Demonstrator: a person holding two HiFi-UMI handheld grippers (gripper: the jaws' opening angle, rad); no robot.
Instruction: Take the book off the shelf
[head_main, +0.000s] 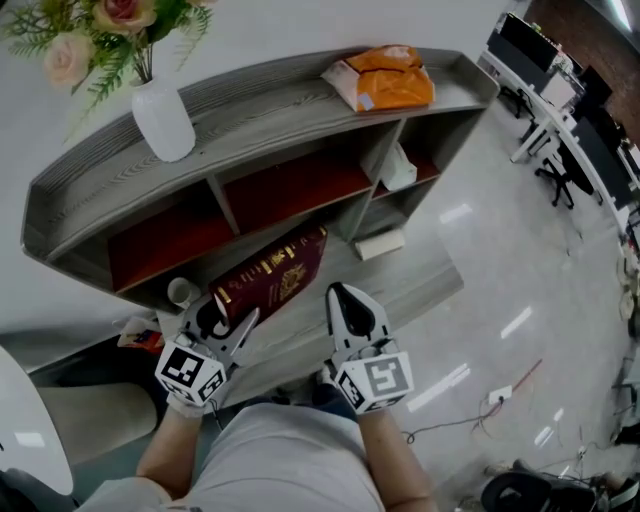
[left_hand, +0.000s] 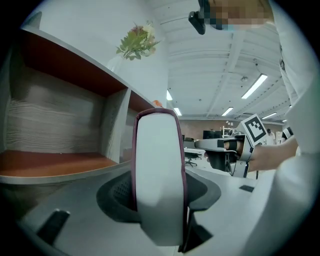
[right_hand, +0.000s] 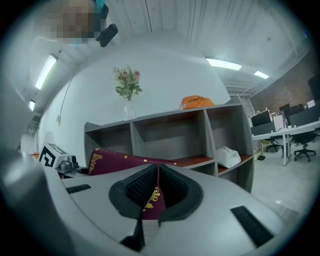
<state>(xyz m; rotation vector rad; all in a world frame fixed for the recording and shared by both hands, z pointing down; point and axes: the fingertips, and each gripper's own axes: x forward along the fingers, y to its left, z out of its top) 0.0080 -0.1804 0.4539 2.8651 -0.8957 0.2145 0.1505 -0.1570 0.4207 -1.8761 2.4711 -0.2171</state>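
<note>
A maroon book (head_main: 272, 275) with gold ornament hangs tilted in front of the grey shelf unit (head_main: 280, 110), outside its compartments. My left gripper (head_main: 228, 312) is shut on the book's lower left end. In the left gripper view the white page edge (left_hand: 159, 185) stands upright and fills the gap between the jaws. My right gripper (head_main: 345, 300) is at the book's right corner. In the right gripper view a thin maroon cover piece with a gold emblem (right_hand: 152, 200) is pinched between the shut jaws, and the rest of the book (right_hand: 125, 162) stretches off to the left.
A white vase of flowers (head_main: 163, 118) and an orange package (head_main: 385, 78) rest on the shelf top. A white bundle (head_main: 398, 170) lies in the right compartment, a white box (head_main: 380, 242) on the low ledge. Office desks (head_main: 560, 110) and floor cables (head_main: 500, 395) are at the right.
</note>
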